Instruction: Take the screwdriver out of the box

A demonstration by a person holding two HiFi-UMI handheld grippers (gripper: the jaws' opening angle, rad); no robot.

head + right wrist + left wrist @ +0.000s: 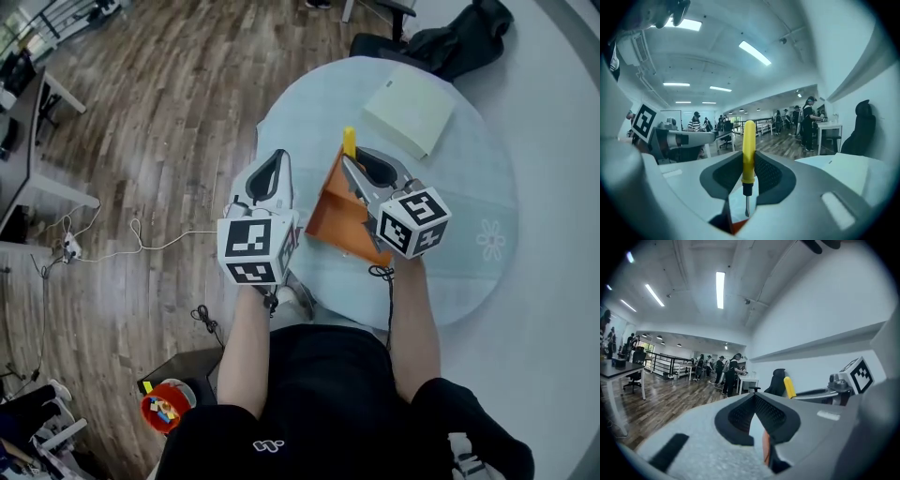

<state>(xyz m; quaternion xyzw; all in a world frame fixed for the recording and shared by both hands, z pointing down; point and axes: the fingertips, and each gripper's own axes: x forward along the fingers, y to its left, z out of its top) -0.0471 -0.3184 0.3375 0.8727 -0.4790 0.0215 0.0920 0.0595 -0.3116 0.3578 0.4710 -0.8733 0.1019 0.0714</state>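
Observation:
My right gripper (pixel 354 167) is shut on the yellow-handled screwdriver (pixel 349 141). In the right gripper view the screwdriver (pixel 748 145) stands upright between the pads of that gripper (pixel 748 161), with its metal tip pointing down. The orange box (pixel 337 214) lies below both grippers on the round table, open and tilted. My left gripper (pixel 278 157) hovers just left of the box, level with the right one. Its tips (pixel 753 397) meet with nothing seen between them, and an orange sliver of the box (pixel 765 448) shows under them. The yellow handle (pixel 789 386) shows to its right.
The round pale table (pixel 469 216) carries a flat white box (pixel 410 112) at its far side. A dark garment (pixel 459 37) lies on a chair beyond. Wooden floor with a cable (pixel 141 246) spreads to the left. A red bucket (pixel 161 409) stands near the person's feet.

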